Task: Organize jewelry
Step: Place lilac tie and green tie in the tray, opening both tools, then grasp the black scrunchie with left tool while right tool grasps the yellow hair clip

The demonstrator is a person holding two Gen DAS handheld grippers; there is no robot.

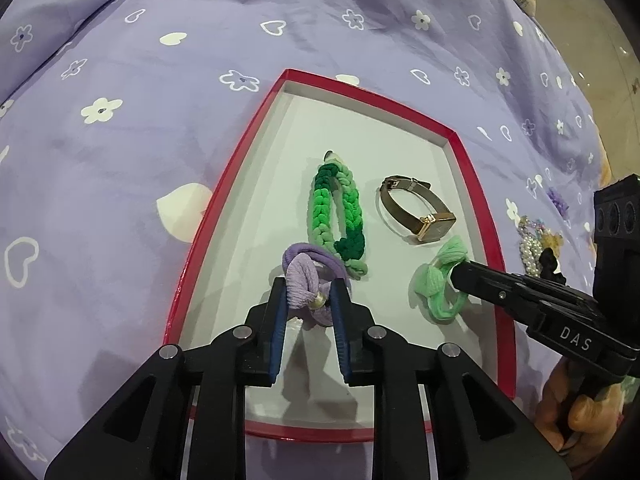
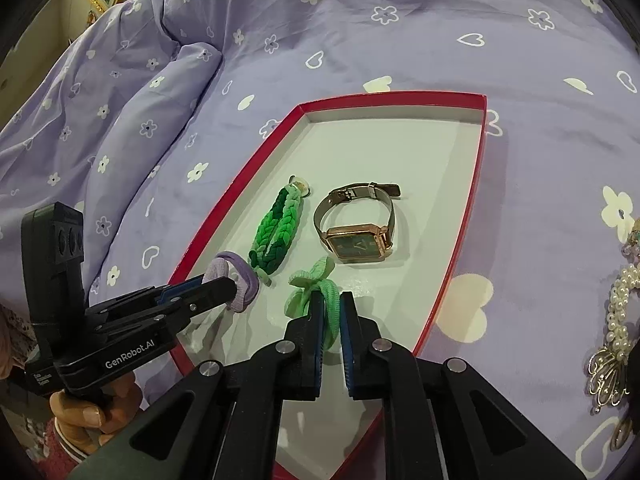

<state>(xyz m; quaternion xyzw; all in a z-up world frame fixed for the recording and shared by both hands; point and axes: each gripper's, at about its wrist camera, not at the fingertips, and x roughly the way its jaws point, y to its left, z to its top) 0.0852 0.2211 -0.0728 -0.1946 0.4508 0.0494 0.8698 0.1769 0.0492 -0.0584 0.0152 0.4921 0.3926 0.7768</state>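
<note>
A shallow red-rimmed tray (image 1: 208, 232) (image 2: 472, 184) with a white floor lies on a lilac flowered bedspread. My left gripper (image 1: 309, 292) (image 2: 229, 289) is low over the tray's near left part, its blue pads against a purple knotted hair tie (image 1: 298, 276) (image 2: 245, 290) that touches the floor. To its right, my right gripper (image 2: 331, 300) (image 1: 456, 274) holds the band of a mint-green hair tie (image 2: 310, 276) (image 1: 434, 284) between its pads, also low on the tray. A braided green bracelet (image 1: 320, 208) (image 2: 276, 228) and a gold square-faced watch (image 1: 434, 224) (image 2: 356, 240) lie in the tray beyond.
A heap of pearl and bead jewelry (image 1: 530, 248) (image 2: 620, 304) and a gold filigree piece (image 2: 606, 376) lie on the bedspread (image 1: 120, 168) right of the tray. A folded ridge of cover (image 2: 160, 104) rises at the far left. A hand (image 2: 92, 412) grips the left tool.
</note>
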